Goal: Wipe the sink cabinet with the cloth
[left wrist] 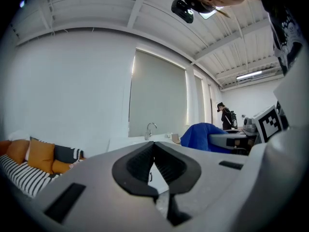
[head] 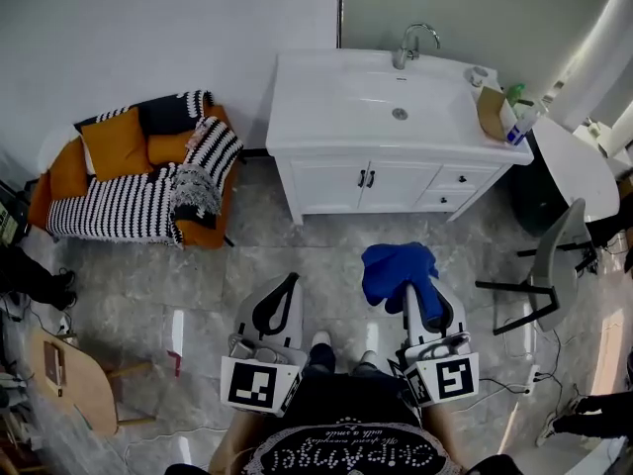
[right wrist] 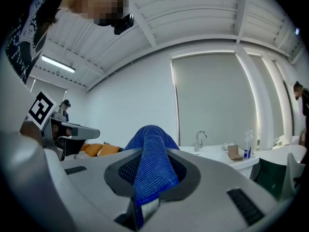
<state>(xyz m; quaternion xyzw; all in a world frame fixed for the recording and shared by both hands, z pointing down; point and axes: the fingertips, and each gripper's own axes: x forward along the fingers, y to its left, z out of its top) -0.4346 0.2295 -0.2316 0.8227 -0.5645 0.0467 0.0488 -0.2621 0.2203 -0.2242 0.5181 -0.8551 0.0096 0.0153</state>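
Closest to the camera, the person is holding both tools low in front of a dark printed shirt, each marker cube facing up. The left hand-held gripper is sitting closed, its dark pads meeting at the tips with nothing caught between them. The right hand-held gripper is clamping down on the blue cloth. In the right gripper view the knitted fabric is running up through the jaws and bunching into a hump above them, and from the head view it is draping over the front of that tool, above the grey tiled floor. The same blue heap is showing off to the right in the left gripper view. Further out, well apart from both tools, the white sink cabinet is standing against the wall, its doors and drawers shut beneath a white basin. A chrome faucet is rising at the back of the basin. On the tabletop's right end, a brown box is sitting just beside what looks like a clear spray bottle with a blue label, though it is small here. Left of the cabinet, a sofa is carrying orange cushions and black-and-white striped throws. To the right, a grey chair is standing near a white rounded table.
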